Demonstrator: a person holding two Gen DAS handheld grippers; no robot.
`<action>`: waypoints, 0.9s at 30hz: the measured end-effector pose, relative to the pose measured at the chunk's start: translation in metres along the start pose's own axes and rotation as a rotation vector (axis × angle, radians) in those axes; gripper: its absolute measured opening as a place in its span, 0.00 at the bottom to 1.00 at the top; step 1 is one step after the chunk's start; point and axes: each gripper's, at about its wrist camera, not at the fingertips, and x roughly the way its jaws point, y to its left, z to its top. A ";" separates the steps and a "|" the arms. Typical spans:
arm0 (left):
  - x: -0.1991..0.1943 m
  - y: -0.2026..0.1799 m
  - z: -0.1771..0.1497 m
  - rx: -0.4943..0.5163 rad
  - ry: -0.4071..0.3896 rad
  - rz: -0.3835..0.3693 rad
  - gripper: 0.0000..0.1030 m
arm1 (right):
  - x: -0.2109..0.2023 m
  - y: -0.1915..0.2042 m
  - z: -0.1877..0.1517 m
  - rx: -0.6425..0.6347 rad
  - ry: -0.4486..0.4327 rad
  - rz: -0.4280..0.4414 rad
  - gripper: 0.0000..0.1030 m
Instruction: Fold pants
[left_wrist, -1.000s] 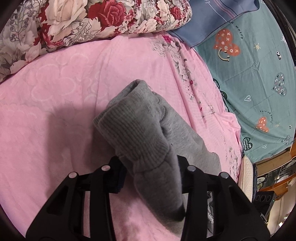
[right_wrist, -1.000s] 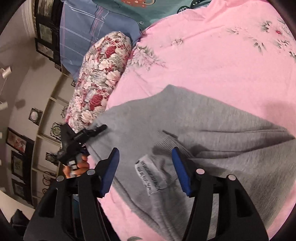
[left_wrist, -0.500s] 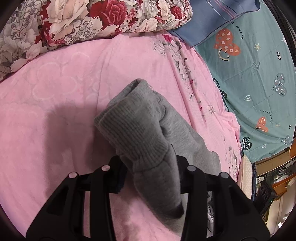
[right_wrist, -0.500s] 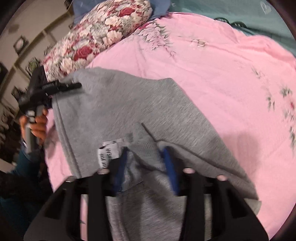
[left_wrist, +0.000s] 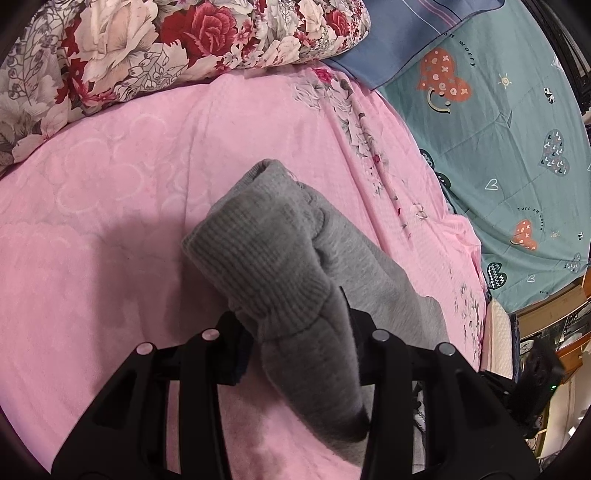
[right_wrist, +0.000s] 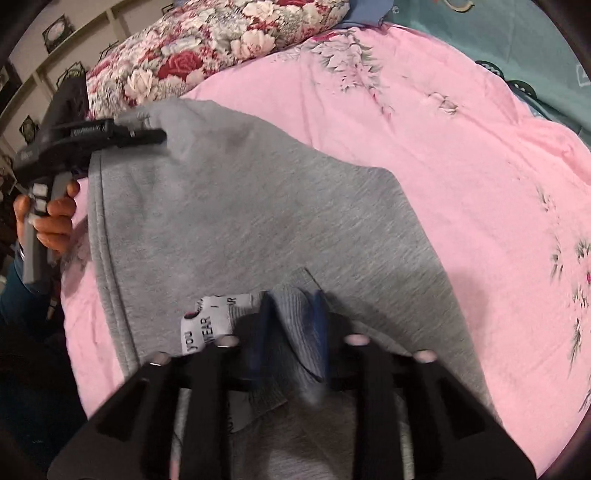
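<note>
Grey pants (right_wrist: 258, 206) lie spread on a pink bedspread (right_wrist: 461, 147). My left gripper (left_wrist: 295, 325) is shut on the ribbed cuff of the pants (left_wrist: 266, 254) and holds it bunched above the bed; the same gripper shows at the left of the right wrist view (right_wrist: 147, 134), pinching the pants' far corner. My right gripper (right_wrist: 291, 325) is shut on the ribbed waistband edge beside the white label (right_wrist: 210, 321), its blue pads pressed onto the fabric.
A floral pillow (left_wrist: 166, 48) lies along the far side of the bed. A blue striped pillowcase (left_wrist: 406, 33) and a teal patterned sheet (left_wrist: 517, 155) lie to the right. The bed's edge and furniture (left_wrist: 546, 369) show at lower right.
My right gripper moved onto the waistband by the label and closed on it, lifting it. The left gripper stayed shut on the cuff, almost still.
</note>
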 end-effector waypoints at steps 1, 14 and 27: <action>0.000 0.000 0.000 0.000 -0.001 0.000 0.38 | -0.011 -0.001 0.000 0.021 -0.027 0.020 0.42; -0.018 -0.036 0.002 0.174 -0.107 0.010 0.25 | -0.021 0.013 -0.061 0.299 -0.068 0.376 0.50; -0.058 -0.245 -0.099 0.852 -0.134 -0.235 0.18 | -0.157 -0.084 -0.207 0.708 -0.536 0.291 0.65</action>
